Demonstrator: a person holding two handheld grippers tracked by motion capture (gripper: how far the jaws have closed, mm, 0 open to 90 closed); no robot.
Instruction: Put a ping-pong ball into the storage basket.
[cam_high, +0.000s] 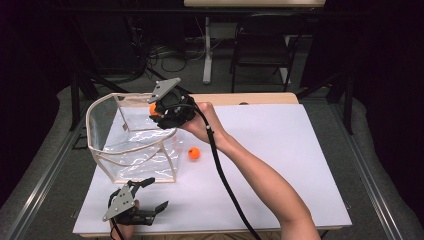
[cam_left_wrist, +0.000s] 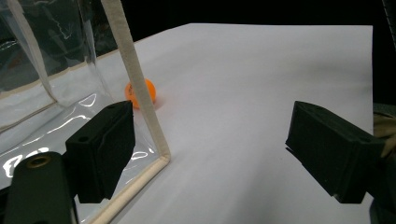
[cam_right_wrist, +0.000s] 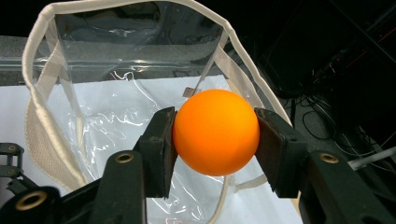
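Right gripper (cam_right_wrist: 215, 135) pinching orange ball (cam_right_wrist: 216, 132) over far rim of clear bag (cam_high: 131, 145), not yet dropped; second ball (cam_high: 194, 153) on table right of bag, left to do; left gripper (cam_left_wrist: 210, 149) spread, empty, near bag's near corner.

Bag (cam_right_wrist: 116, 121) is looking like clear glossy plastic, crinkled, with cream cloth trim. Ball (cam_right_wrist: 215, 132) is showing smooth matt orange plastic. Right tongs (cam_right_wrist: 215, 149) are wearing black matt foam-like pads. Tabletop (cam_high: 280, 165) is appearing matt white, paper-like.
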